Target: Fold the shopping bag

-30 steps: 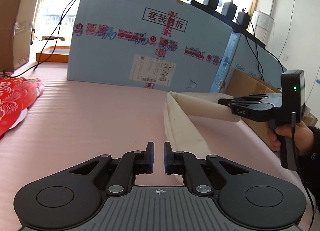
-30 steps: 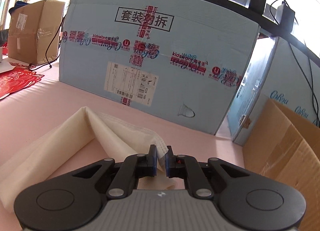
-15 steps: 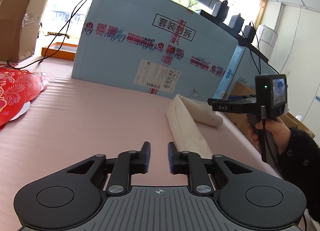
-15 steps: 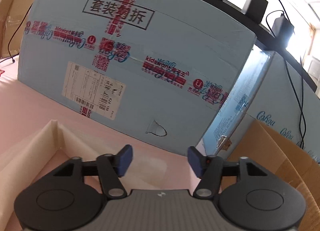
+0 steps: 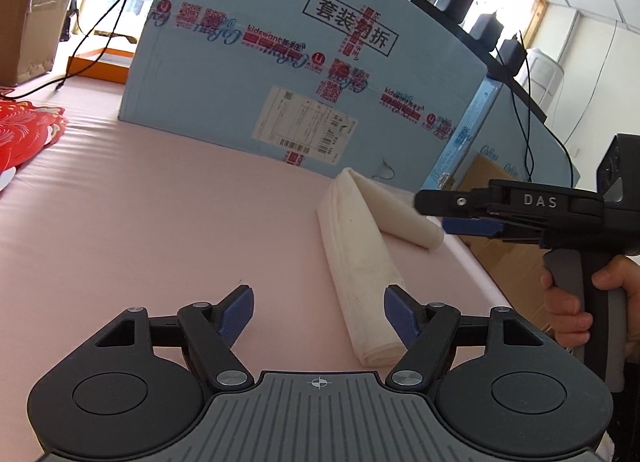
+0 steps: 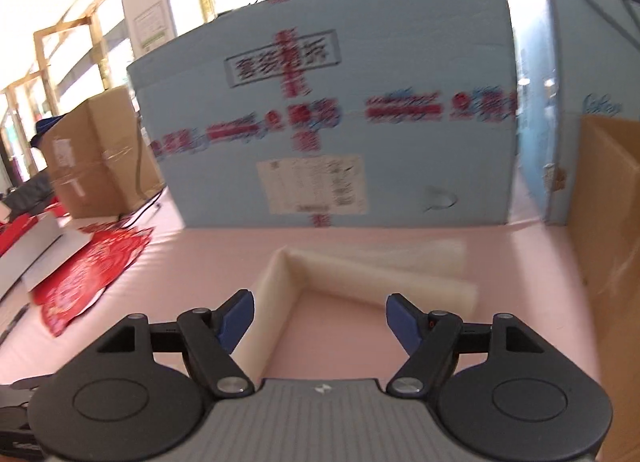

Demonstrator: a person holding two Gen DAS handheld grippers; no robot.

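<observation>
On the pink counter [image 5: 168,222], just in front of the big blue box [image 5: 304,74], the cream shopping bag [image 5: 360,270] lies flat, folded into a long narrow strip and bent into an L. 1 leg runs from the near edge toward the box; the other leg turns right along the box toward the brown carton [image 6: 608,222]. Red paper cutouts [image 6: 88,278] sit well apart at the far left.

The left tongs [image 5: 319,316] have their jaws spreading wider right now, nothing between them; the bag's near end lies just beside the right-hand pad, not gripped. The right tongs [image 6: 320,320] stand wide apart and hold nothing, hovering above the inner corner of the L; in the left view they [image 5: 430,210] hang over the short leg's right end, carried by a hand [image 5: 576,302].

The bag looks like thin, soft cloth, probably very light and limp: it should sag and unfold wherever it is lifted without support, and the stacked layers may slide over each other. It seems neither fragile nor slippery on this counter. A sound hold would likely pinch all layers together at a free end, such as the near end of the long leg or the right end of the short leg, close to the counter, then carry it over low so the fold stays aligned.
</observation>
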